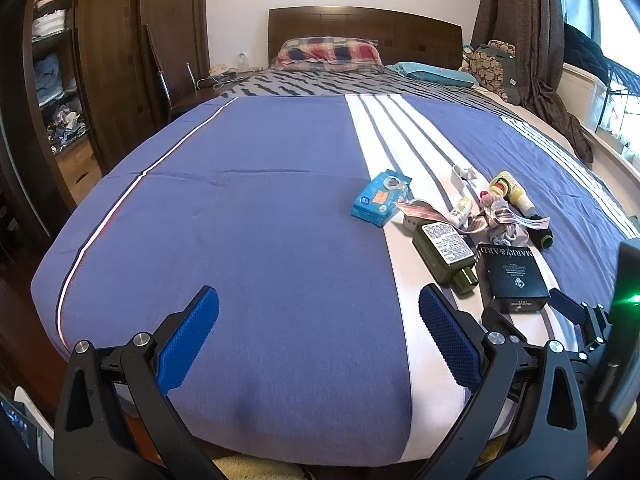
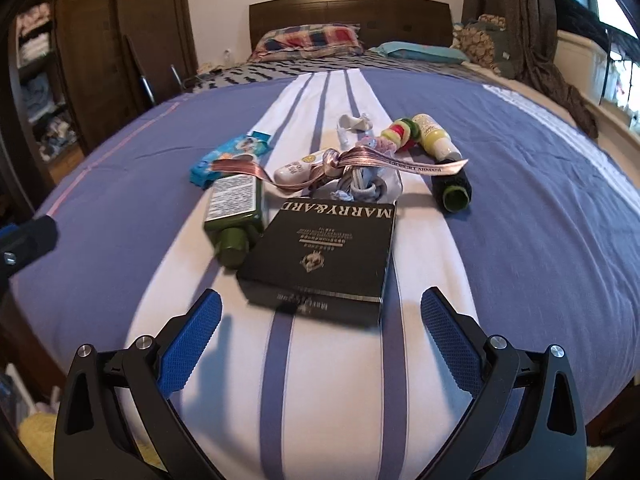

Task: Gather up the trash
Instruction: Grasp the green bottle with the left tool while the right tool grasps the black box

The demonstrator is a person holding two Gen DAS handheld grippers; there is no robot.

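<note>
Trash lies in a cluster on the white stripe of the blue bedspread (image 1: 260, 208). There is a black box (image 2: 324, 256) marked MARRY&ARD, a green bottle (image 2: 234, 210), a blue wipes pack (image 2: 230, 158), a pink ribbon (image 2: 360, 164), a yellow bottle (image 2: 434, 136), a black-green roll (image 2: 454, 192) and white scraps (image 2: 354, 122). My right gripper (image 2: 320, 344) is open, just in front of the black box, touching nothing. My left gripper (image 1: 318, 340) is open over bare blue cover, left of the box (image 1: 514, 276) and green bottle (image 1: 444, 252).
Pillows (image 1: 330, 52) and a wooden headboard (image 1: 360, 24) stand at the far end. A dark wardrobe (image 1: 100, 60) with clothes is at the left. Curtains (image 1: 532, 40) and a window sill are at the right. The bed's near edge is just below both grippers.
</note>
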